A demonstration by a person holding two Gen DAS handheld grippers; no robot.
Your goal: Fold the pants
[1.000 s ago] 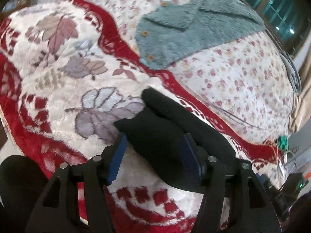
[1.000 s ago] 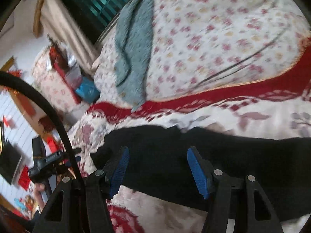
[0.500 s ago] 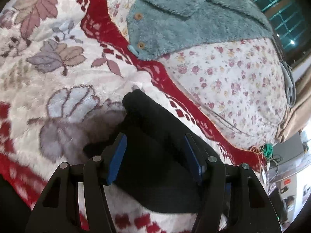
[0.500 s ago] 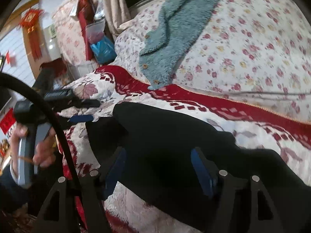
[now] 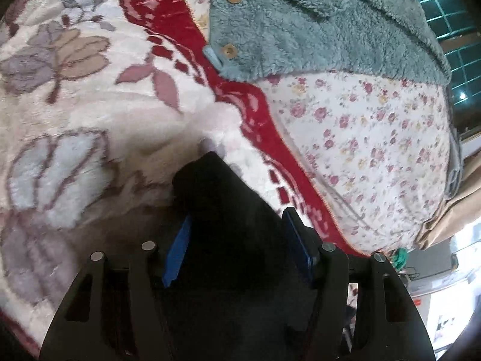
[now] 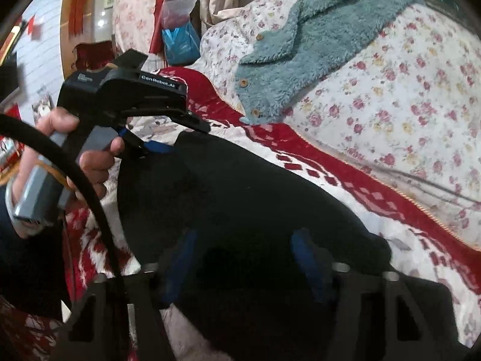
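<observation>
With the black pants (image 6: 246, 198) stretched across frame centre on the plush floral blanket (image 5: 75, 114), left gripper (image 5: 237, 249) and right gripper (image 6: 240, 258), jaws just narrowing, pinched opposite ends, seemingly to fold them.

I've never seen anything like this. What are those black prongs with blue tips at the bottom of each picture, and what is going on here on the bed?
There is no robot here: a person holds a hand-operated claw in each hand, and a small camera on each claw looks forward along its two fingers. One picture comes from the left claw, the other from the right claw. In the right picture you also see the person's hand gripping the left claw's handle. On the red and cream floral plush blanket lie black pants; behind is a fluffy grey-green buttoned garment on a rose-print quilt. Both claws have just been closing, with the black cloth between their blue pads, ready for folding. Whether the pads already pinch the cloth I cannot tell.
</observation>
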